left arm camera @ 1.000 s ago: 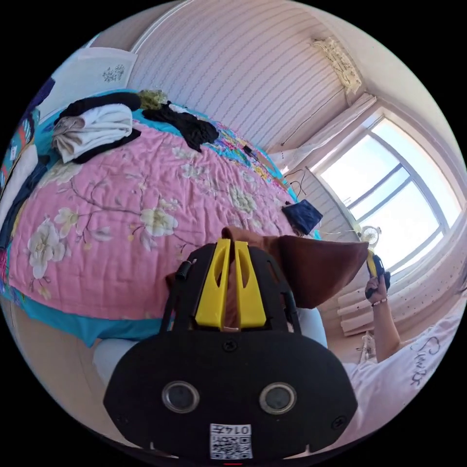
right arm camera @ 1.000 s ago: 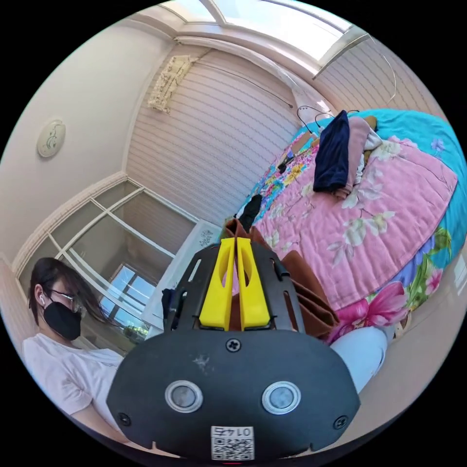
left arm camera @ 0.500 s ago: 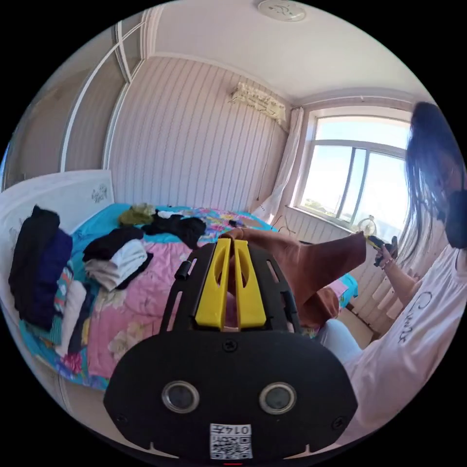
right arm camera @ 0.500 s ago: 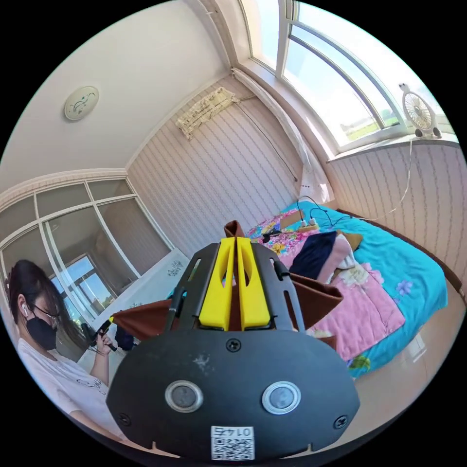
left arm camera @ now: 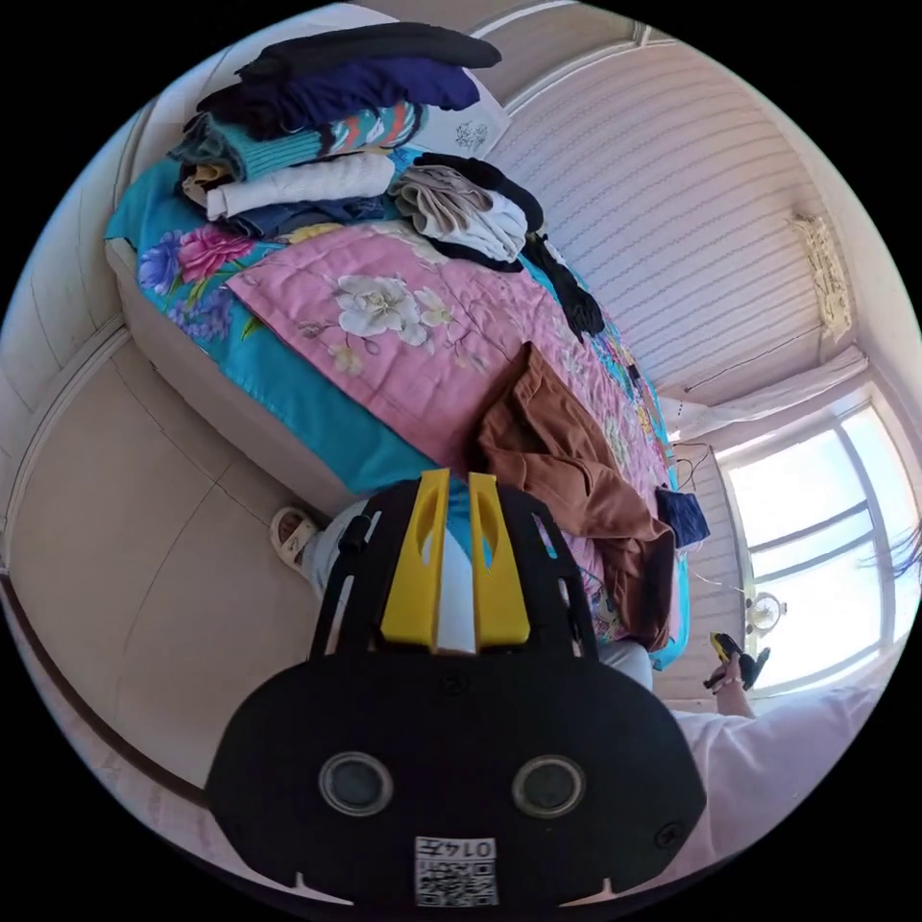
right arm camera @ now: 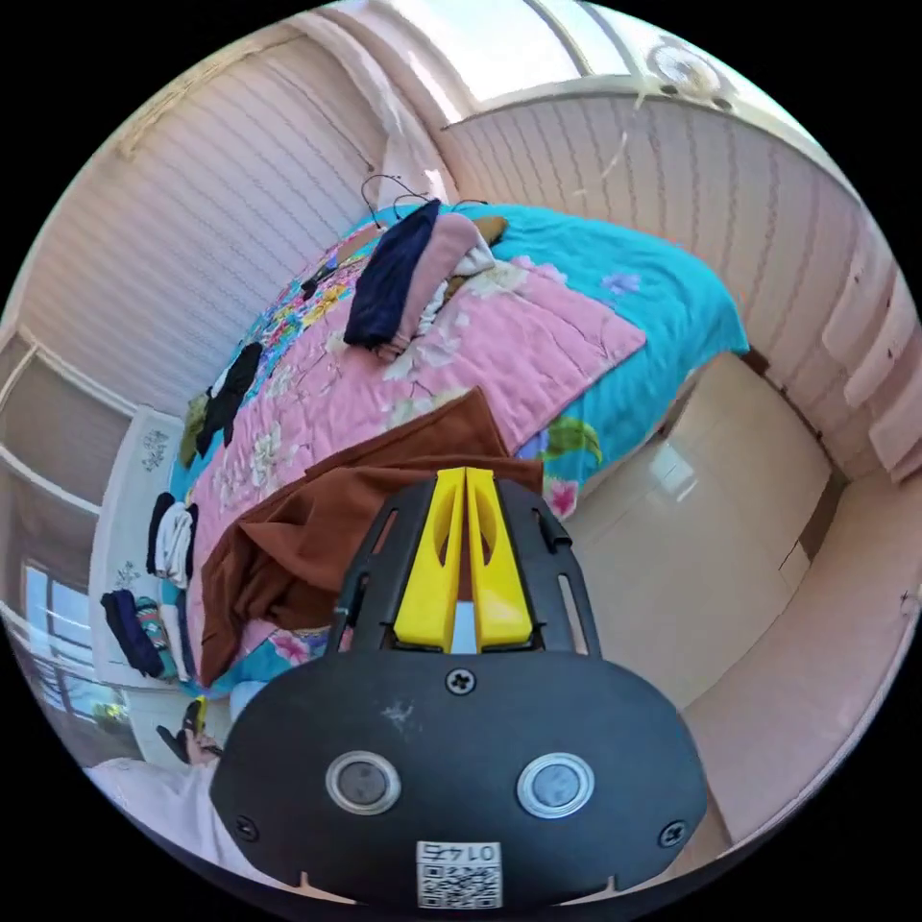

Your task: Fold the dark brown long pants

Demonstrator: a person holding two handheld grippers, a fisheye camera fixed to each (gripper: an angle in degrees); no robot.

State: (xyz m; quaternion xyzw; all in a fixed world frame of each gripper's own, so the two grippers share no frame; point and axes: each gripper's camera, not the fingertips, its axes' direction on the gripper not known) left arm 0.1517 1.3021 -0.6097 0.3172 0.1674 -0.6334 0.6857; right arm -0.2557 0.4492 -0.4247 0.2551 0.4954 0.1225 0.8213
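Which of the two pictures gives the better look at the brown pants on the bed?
The left gripper view: the brown pants lie rumpled across the pink quilt, seen almost whole from end to end. In the right gripper view the pants look larger, but that gripper's own black body hides their near edge.

Pants (left arm camera: 576, 471) on quilt (left arm camera: 403, 327) (clothes stacks (left arm camera: 336, 125) beyond)

The dark brown long pants (left arm camera: 576, 471) lie crumpled and spread on the pink floral quilt (left arm camera: 403, 327), at its four-o'clock edge.
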